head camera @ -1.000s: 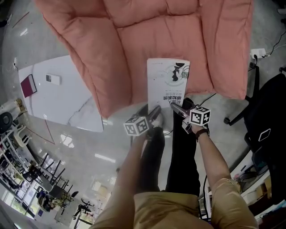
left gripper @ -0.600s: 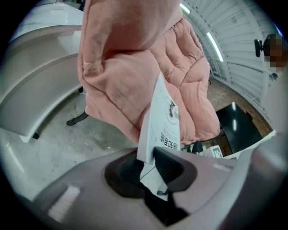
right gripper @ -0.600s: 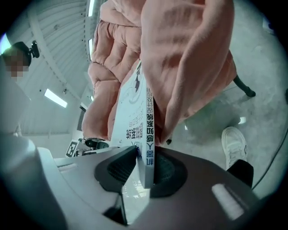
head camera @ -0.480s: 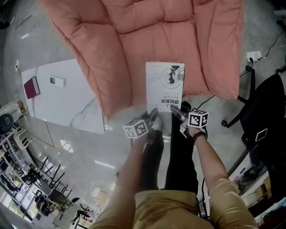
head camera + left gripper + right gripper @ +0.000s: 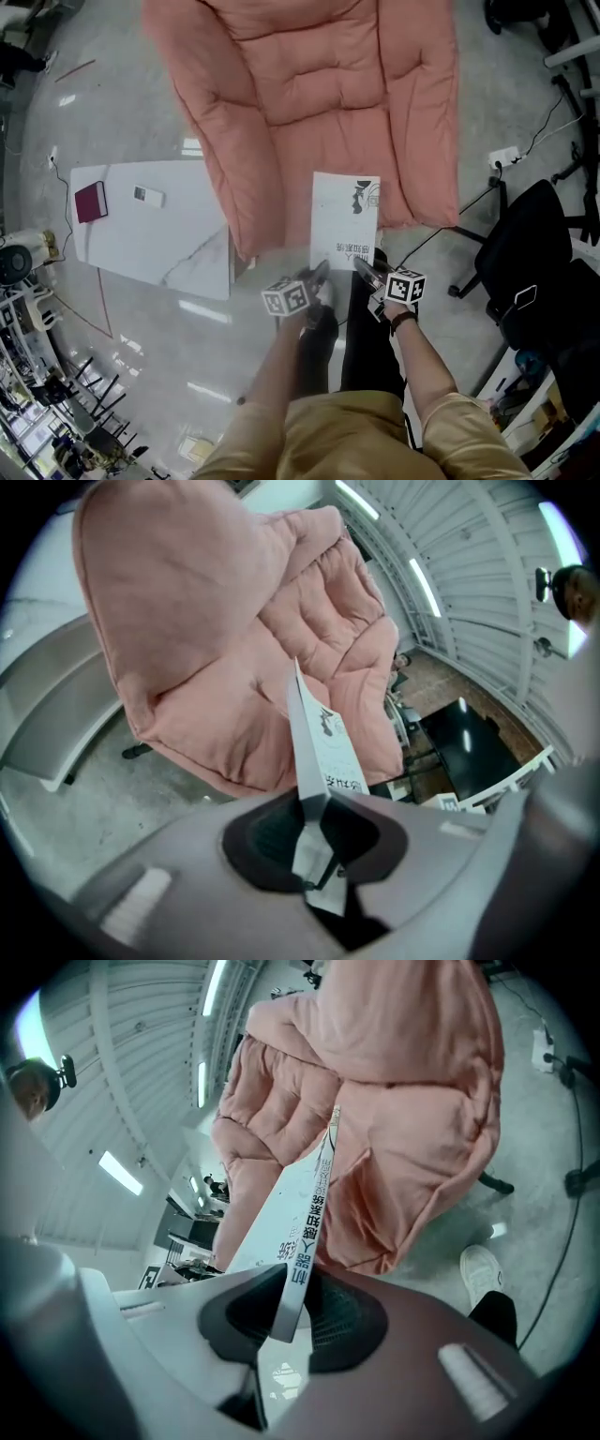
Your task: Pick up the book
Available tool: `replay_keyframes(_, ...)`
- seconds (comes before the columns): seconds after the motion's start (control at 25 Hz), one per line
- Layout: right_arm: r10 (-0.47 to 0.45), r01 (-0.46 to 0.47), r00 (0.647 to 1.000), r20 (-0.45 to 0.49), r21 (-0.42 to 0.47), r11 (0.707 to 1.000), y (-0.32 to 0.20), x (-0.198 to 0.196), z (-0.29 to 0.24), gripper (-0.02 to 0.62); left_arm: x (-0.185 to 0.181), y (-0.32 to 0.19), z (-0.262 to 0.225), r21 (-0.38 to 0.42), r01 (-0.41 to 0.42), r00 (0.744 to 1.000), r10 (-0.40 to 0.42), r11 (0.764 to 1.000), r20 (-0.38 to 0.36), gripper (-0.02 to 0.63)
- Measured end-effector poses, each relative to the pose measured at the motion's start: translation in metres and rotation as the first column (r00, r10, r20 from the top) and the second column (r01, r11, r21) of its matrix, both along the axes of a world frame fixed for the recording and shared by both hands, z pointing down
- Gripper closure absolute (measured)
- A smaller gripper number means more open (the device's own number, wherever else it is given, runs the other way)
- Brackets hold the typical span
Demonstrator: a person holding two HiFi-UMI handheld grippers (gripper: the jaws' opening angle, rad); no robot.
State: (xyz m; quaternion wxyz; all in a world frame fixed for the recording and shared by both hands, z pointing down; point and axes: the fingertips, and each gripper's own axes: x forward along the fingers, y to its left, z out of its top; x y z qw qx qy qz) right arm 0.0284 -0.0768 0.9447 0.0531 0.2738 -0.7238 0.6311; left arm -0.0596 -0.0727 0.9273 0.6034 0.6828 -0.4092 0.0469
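Both left claw (image 5: 322,268) and right claw (image 5: 360,266) closing on book (image 5: 345,216) edge; spine print (image 5: 306,1227) only in right gripper view.

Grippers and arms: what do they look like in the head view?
The left gripper and right gripper each carry a white cube with black square markers. Their fingers are closing, the book between them. Dark wristband on the right wrist; short tan sleeves.

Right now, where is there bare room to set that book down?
On the white table, the half between the small white device and the pink cushion is bare. The cushion's broad seat is also free. The floor at right is crowded: black chair, power strip.
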Motion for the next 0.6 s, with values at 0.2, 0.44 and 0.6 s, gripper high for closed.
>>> replay_keyframes(0.2, 0.010, -0.009, 1.000, -0.010, 0.135, 0.991, -0.015, 0.003, -0.081, 0.534, 0.002, -0.013, -0.078, 0.117, 0.025, 1.000, -0.023, 0.993, -0.019, 0.561)
replay_keyframes(0.44, -0.006, 0.006, 1.000, -0.003, 0.340, 0.940, -0.055, -0.009, -0.200, 0.526, -0.011, -0.048, -0.196, 0.266, 0.089, 0.996, -0.079, 0.960, -0.048, 0.561)
replay_keyframes(0.6, -0.014, 0.004, 1.000, 0.018, 0.459, 0.889, -0.078, -0.024, -0.283, 0.528, -0.026, -0.066, -0.277, 0.393, 0.080, 0.997, -0.078, 0.916, -0.020, 0.561)
